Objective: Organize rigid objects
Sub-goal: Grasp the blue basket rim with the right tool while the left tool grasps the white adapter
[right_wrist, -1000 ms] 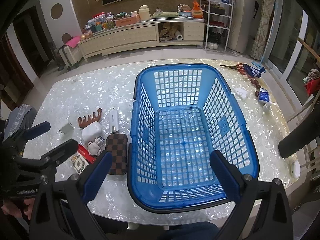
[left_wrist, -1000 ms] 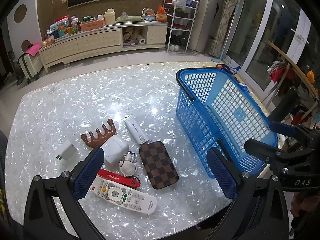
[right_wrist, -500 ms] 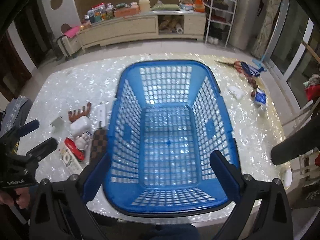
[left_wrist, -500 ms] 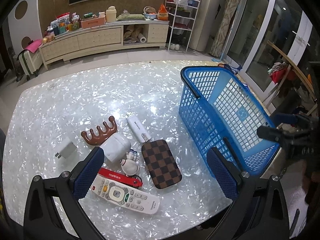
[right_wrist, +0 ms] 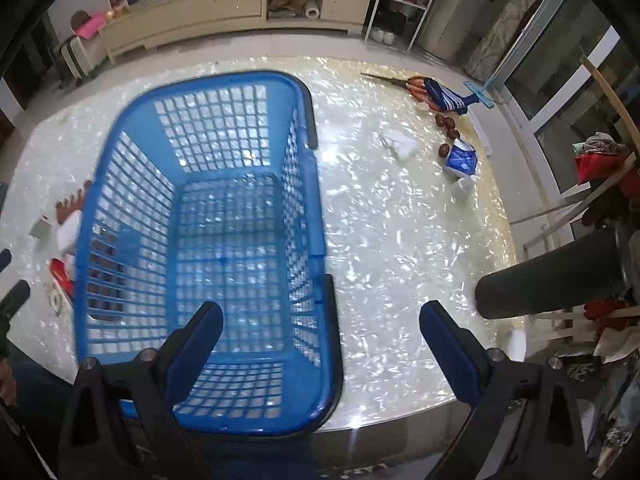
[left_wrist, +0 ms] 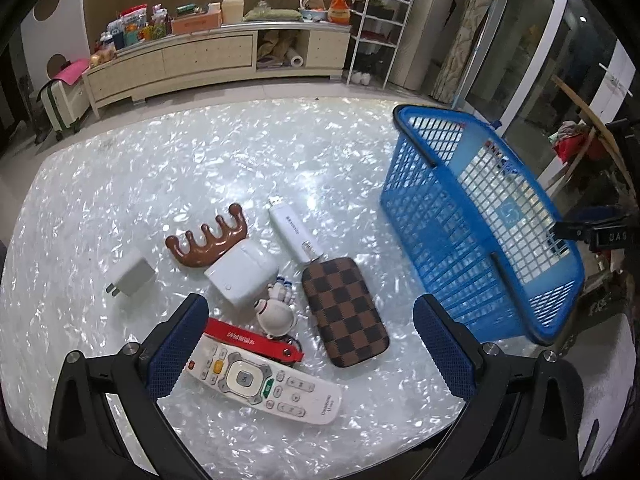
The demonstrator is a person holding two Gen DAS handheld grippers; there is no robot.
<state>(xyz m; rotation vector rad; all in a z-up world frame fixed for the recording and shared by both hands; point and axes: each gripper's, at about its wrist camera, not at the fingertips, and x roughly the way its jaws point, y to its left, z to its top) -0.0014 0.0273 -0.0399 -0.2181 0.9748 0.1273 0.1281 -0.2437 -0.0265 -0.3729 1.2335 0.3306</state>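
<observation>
Left tongs (left_wrist: 308, 332): released, jaws spread wide, empty, held above the cluster of small items on the pearly surface (left_wrist: 160, 160). Cluster contents: remote control (left_wrist: 264, 384) at 6 o'clock, checkered case (left_wrist: 344, 312) at 4 o'clock, figurine (left_wrist: 276, 308) at centre, white box (left_wrist: 242, 276), brown comb (left_wrist: 208, 238) at 11 o'clock, USB stick (left_wrist: 294, 232) at 1 o'clock, charger plug (left_wrist: 132, 274) at 9 o'clock. Blue basket (left_wrist: 472, 216): empty, at 3 o'clock of the cluster. Right tongs (right_wrist: 320, 332): released, empty, straddling the basket's right wall in the right wrist view.
</observation>
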